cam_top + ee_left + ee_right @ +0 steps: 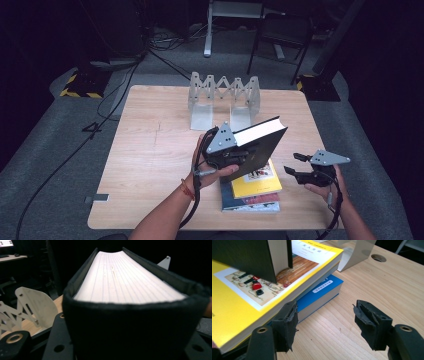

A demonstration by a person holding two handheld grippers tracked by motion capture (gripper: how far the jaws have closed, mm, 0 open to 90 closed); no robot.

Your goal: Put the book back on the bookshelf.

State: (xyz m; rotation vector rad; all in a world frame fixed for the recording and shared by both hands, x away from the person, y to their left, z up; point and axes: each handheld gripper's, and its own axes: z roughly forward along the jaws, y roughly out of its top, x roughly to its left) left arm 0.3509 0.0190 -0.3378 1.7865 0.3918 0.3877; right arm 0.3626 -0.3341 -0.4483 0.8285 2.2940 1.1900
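Your left gripper (235, 155) has the black book (260, 142) clamped in its jaws, lifted off the table (150, 150) and tilted, page edges facing up and away from you. In the left gripper view the book (125, 280) runs straight out from the jaws, its white page block between two dark covers, with the book's near end wedged right up against the camera (you can't see the pads themselves there, the book hides them). The grip sits at the book's lower near corner, just above the stack.

That stack lies on the table at your side: a yellow book (256, 181) on top, a blue book (250, 202) under it. From the right gripper view the black book (249, 257) hangs over the yellow book (242, 305), its lower corner just above the yellow cover or touching it; I can't tell which. The blue book (322, 291) sticks out from beneath, flat on the wood.

Your right gripper (300, 167) is out to the right of the stack, near the table's edge, jaws apart with nothing between them. In its own view the right gripper (324, 322) shows frayed black pads (287, 322), the left one just beside the stack's edge, the other over bare wood.

Behind all this, the grey rack (223, 97) stands toward the far side of the table, well apart from the books; a piece of the rack (27, 307) shows at the left in the left gripper view.
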